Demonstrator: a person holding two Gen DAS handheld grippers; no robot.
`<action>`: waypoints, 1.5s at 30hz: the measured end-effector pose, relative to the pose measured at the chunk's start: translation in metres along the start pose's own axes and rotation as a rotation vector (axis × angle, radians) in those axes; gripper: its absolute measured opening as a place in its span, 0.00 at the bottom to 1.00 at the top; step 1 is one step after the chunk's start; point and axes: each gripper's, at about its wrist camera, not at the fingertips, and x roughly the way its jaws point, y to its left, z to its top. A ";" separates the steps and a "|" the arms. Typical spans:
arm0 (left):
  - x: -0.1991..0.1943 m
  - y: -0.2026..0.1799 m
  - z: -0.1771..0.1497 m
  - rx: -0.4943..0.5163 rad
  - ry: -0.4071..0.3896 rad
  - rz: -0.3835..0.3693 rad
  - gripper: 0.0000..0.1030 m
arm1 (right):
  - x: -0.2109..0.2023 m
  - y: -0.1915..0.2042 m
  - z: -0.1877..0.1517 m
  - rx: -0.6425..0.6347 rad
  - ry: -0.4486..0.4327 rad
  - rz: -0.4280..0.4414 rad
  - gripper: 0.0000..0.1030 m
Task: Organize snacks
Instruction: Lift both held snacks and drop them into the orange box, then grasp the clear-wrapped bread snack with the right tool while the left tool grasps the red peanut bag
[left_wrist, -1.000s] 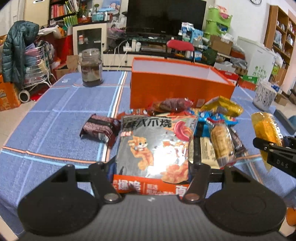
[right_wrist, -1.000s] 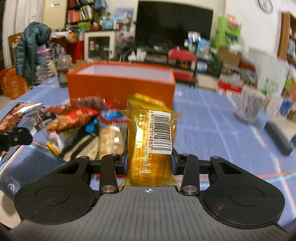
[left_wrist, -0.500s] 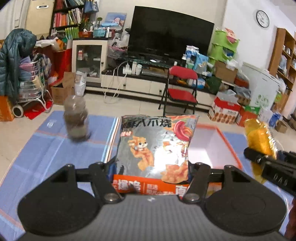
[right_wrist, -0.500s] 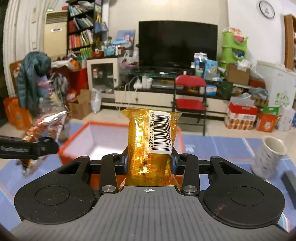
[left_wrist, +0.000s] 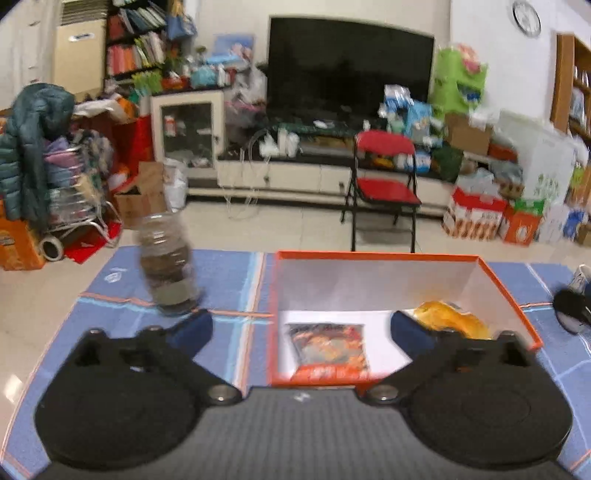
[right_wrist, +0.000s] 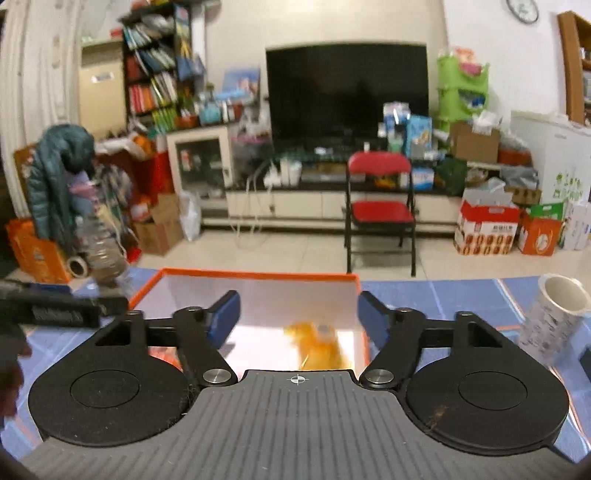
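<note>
An orange box (left_wrist: 369, 256) with a white inside stands open on the blue tablecloth; it also shows in the right wrist view (right_wrist: 258, 274). A grey and orange chip bag (left_wrist: 327, 350) lies on its floor at the left. A yellow snack packet (left_wrist: 448, 319) lies at the right, blurred in the right wrist view (right_wrist: 319, 343). My left gripper (left_wrist: 301, 330) is open and empty above the box's near edge. My right gripper (right_wrist: 297, 314) is open and empty above the box. The left gripper's finger (right_wrist: 59, 312) shows at the left of the right wrist view.
A glass jar (left_wrist: 168, 264) with dark contents stands on the cloth left of the box. A patterned paper cup (right_wrist: 554, 319) stands at the right. A dark object (left_wrist: 572, 306) lies at the right edge. A red folding chair (left_wrist: 384, 184) stands beyond the table.
Both grippers opened above the box. The chip bag and the yellow packet dropped from them and now lie inside it.
</note>
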 end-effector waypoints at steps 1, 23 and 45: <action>-0.014 0.008 -0.010 -0.006 -0.002 -0.010 0.99 | -0.016 0.001 -0.013 -0.015 -0.003 0.008 0.62; -0.050 -0.003 -0.120 -0.032 0.100 -0.110 0.99 | -0.046 0.052 -0.150 -0.043 0.170 0.058 0.60; -0.010 -0.036 -0.125 0.021 0.196 -0.082 0.97 | -0.026 0.064 -0.161 -0.034 0.224 0.034 0.50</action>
